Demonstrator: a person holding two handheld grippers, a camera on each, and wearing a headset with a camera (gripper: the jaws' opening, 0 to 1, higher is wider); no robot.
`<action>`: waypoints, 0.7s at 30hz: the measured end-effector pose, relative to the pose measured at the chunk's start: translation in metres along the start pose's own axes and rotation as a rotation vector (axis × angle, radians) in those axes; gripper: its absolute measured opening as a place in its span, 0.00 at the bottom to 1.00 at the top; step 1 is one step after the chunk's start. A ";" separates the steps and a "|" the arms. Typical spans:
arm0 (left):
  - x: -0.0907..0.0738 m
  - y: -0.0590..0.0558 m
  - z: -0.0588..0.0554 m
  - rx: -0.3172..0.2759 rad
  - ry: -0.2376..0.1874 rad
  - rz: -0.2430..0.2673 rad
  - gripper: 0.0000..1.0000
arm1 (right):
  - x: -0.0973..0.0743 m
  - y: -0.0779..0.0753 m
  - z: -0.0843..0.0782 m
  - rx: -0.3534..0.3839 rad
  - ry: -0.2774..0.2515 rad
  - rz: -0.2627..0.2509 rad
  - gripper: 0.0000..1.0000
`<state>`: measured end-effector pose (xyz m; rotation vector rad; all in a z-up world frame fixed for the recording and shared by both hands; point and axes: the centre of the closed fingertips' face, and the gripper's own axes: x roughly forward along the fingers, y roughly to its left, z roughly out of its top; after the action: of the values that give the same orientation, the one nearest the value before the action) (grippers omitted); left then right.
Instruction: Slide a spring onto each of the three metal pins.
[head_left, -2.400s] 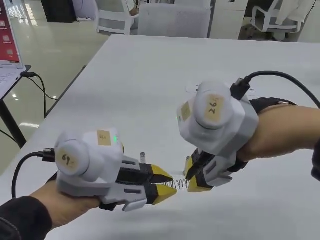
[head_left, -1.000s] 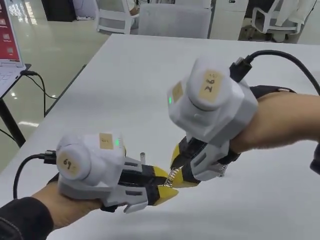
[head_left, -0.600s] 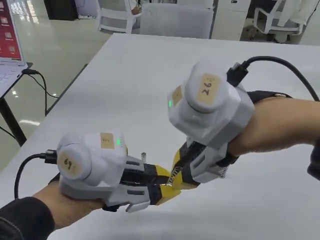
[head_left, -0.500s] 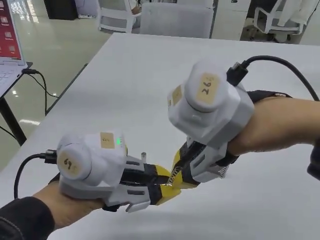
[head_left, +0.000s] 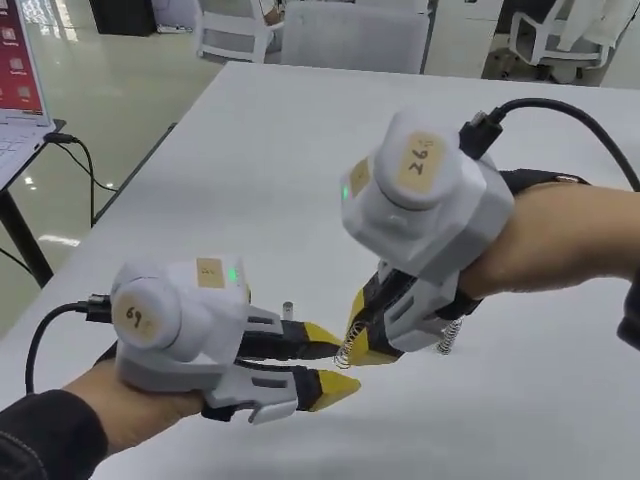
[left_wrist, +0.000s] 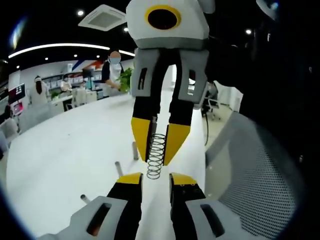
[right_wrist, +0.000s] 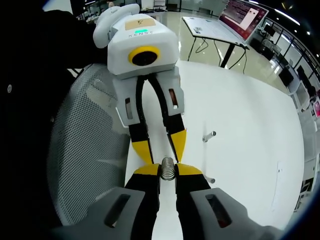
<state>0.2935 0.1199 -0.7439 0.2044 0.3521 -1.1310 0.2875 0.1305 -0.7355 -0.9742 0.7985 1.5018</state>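
Over the near part of the bench (head_left: 300, 150), right tongs (head_left: 362, 342) clamped on a spring (head_left: 346, 347), left tongs (head_left: 335, 362) parted, empty, just left.

Desk (head_left: 300, 150): white top, smooth, matt.
Left claw (head_left: 338, 362) and right claw (head_left: 358, 345): white plastic shells with a slight sheen, black plastic links, matt yellow tips. A tan paper label (head_left: 421, 163) is stuck on the shell.
Spring (head_left: 346, 347): bare bright metal wire, glinting.
Second spring (head_left: 447, 337): same bright wire.
Pin (head_left: 288, 311): grey metal, smooth, dull shine.
Cable (head_left: 560, 108): black, smooth jacket.
Floor (head_left: 110, 90): glossy, mirrors lights.
Chair back (left_wrist: 250, 170): grey open mesh cloth.
Sleeve (head_left: 40, 440): dark matt cloth.
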 end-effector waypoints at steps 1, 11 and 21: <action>-0.002 0.001 0.001 -0.006 -0.005 0.005 0.15 | -0.001 -0.001 -0.002 0.003 0.003 -0.002 0.08; -0.030 0.011 0.005 -0.019 -0.015 0.087 0.28 | -0.009 -0.016 -0.017 0.022 0.029 -0.033 0.08; -0.064 0.013 0.006 -0.050 -0.044 0.189 0.34 | -0.015 -0.041 -0.036 0.034 0.084 -0.093 0.08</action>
<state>0.2819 0.1770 -0.7145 0.1648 0.3147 -0.9379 0.3334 0.0982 -0.7366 -1.0406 0.8242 1.3709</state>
